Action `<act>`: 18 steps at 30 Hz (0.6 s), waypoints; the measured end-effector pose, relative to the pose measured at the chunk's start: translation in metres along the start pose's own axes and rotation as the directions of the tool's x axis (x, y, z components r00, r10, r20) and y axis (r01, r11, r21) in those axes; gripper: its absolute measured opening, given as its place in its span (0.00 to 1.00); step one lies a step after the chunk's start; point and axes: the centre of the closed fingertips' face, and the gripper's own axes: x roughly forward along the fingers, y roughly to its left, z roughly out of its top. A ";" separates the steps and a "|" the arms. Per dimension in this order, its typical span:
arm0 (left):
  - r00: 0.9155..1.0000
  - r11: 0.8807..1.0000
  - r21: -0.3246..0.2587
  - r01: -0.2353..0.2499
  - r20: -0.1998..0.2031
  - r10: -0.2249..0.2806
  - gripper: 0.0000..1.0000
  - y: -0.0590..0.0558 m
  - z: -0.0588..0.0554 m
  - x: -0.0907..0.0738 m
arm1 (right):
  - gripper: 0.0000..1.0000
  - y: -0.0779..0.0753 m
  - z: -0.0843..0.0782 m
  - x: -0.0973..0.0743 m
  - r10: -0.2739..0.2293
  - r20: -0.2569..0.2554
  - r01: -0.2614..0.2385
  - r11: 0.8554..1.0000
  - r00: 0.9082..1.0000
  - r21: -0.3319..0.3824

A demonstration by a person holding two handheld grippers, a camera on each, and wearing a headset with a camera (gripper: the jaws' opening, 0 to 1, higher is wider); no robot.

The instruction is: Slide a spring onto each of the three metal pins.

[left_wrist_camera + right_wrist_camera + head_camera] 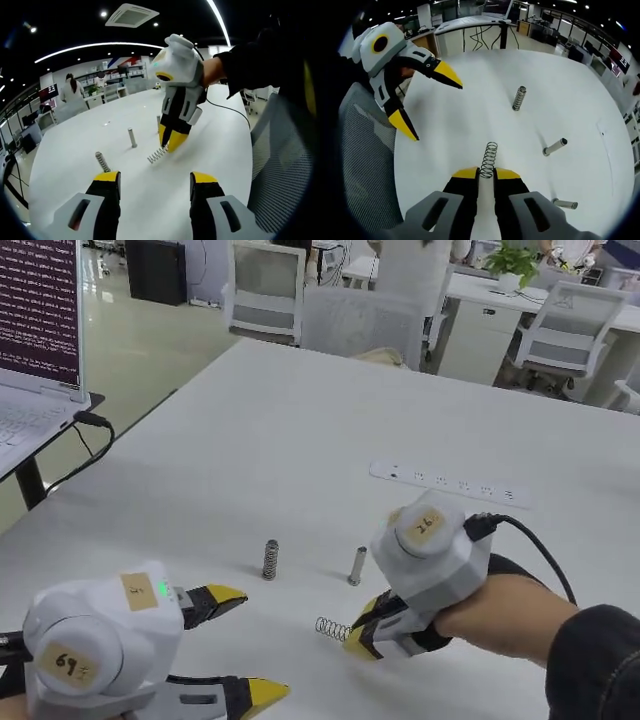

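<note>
Left gripper [245, 643] hovers at the near left of the white table [300, 440], its yellow-tipped jaws spread wide and holding nothing. Just beyond it the first pin [270, 559] stands upright with a spring already around it. Further right, the loose spring [331, 628] sits roughly level and low over the table, one end pinched between the clamped jaws of the right gripper [352, 635]. Near its tip a bare pin [357, 566] stands upright. In the right gripper view a third pin [565, 203], also bare, stands further right. A power strip [450, 483] lies well beyond.
</note>
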 end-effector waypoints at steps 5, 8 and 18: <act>1.000 1.000 0.019 0.014 0.003 -0.014 0.48 -0.003 0.002 0.001 | 0.08 0.015 0.003 -0.008 0.052 -0.010 -0.052 0.998 0.999 -0.045; 1.000 0.999 0.033 0.027 0.003 -0.027 0.47 -0.005 0.002 0.003 | 0.08 0.023 0.006 -0.011 0.079 -0.011 -0.079 0.995 0.997 -0.062; 0.998 0.996 0.062 0.066 0.006 -0.067 0.42 -0.014 0.003 0.005 | 0.08 0.046 0.021 -0.023 0.146 -0.022 -0.147 0.981 0.989 -0.129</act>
